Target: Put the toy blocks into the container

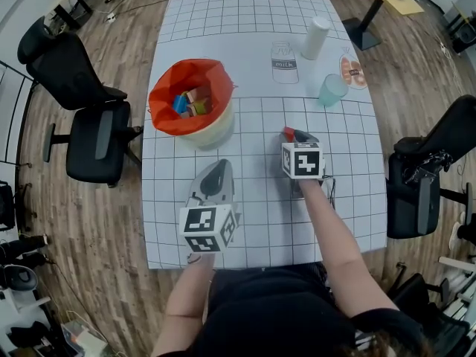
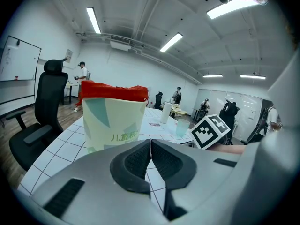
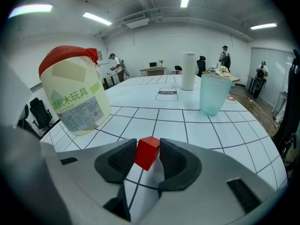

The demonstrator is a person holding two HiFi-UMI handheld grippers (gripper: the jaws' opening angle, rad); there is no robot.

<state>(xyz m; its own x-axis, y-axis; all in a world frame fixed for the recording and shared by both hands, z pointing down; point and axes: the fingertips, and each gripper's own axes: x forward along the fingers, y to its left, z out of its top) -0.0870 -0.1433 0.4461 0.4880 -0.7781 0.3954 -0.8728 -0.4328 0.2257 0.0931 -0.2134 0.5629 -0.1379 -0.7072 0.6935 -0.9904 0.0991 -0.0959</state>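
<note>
**A:** Grippers, state?

**B:** Two. Left gripper [image 2: 151, 142]: pads pressed together with nothing between them, low over the gridded table cover [image 1: 245, 21] and near the block tub [image 1: 217, 131]. Right gripper [image 3: 148, 143]: clamped on one red block [image 3: 147, 153]. The cube is tilted, with a pad against either side.

**A:** And that block from above?

**B:** The head view gives only a red sliver at the jaw tips, right of the tub and well apart from it. The whole cube shows only in the right gripper view.

**A:** Tub contents?

**B:** Head view only. The red liner bag [image 1: 165, 95] is open with toy blocks [image 1: 192, 103] inside: blue, orange, tan. Perhaps four, but they are too small to count surely. Both gripper views show just the tub's wall and red rim.

**A:** Rest of the table?

**B:** One teal tumbler [image 1: 332, 90] and one white roll [image 1: 315, 38], upright. One printed milk bottle [image 1: 284, 63] and one printed round picture [image 1: 352, 71] beside the tumbler. Two black office chairs [image 1: 93, 132], one on each side.

**A:** Seen only from the grippers?

**B:** Several people [image 3: 225, 55] at the room's far end. The left gripper view also catches the right gripper's marker cube [image 2: 211, 131].
</note>
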